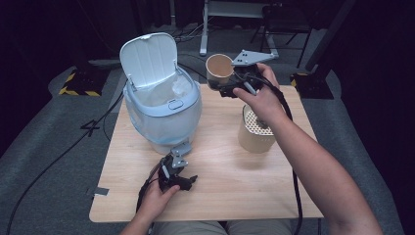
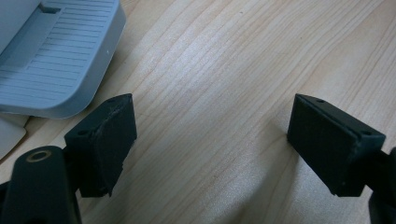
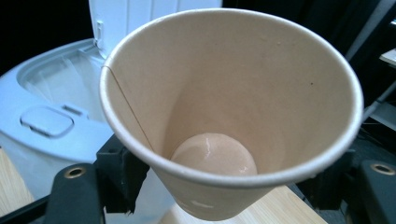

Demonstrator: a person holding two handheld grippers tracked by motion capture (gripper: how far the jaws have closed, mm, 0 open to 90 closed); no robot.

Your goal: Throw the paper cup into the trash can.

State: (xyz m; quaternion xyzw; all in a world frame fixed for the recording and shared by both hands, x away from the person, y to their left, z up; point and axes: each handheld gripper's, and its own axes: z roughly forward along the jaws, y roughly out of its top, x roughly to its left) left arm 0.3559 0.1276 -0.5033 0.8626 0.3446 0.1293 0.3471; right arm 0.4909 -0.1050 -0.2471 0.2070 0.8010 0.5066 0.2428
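My right gripper (image 1: 222, 84) is raised over the table's far edge and shut on a tan paper cup (image 1: 219, 67). In the right gripper view the cup (image 3: 261, 88) sits upright between the jaws of the right gripper (image 3: 224, 186), its inside holding nothing, with a glossy bottom. To its left stands a light blue bin (image 1: 161, 110) with its white lid (image 1: 149, 58) swung up. My left gripper (image 1: 187, 181) rests low near the table's front edge, just in front of the bin. It (image 2: 212, 144) stands open over bare wood, the bin's ribbed grey foot (image 2: 56, 51) at upper left.
A tan cylinder with a perforated white top (image 1: 255, 131) stands on the wooden table (image 1: 220, 191) under my right forearm. Black cables (image 1: 58, 156) trail over the grey floor at left. A yellow-black striped base (image 1: 80, 83) and metal stand legs (image 1: 205, 29) lie beyond the table.
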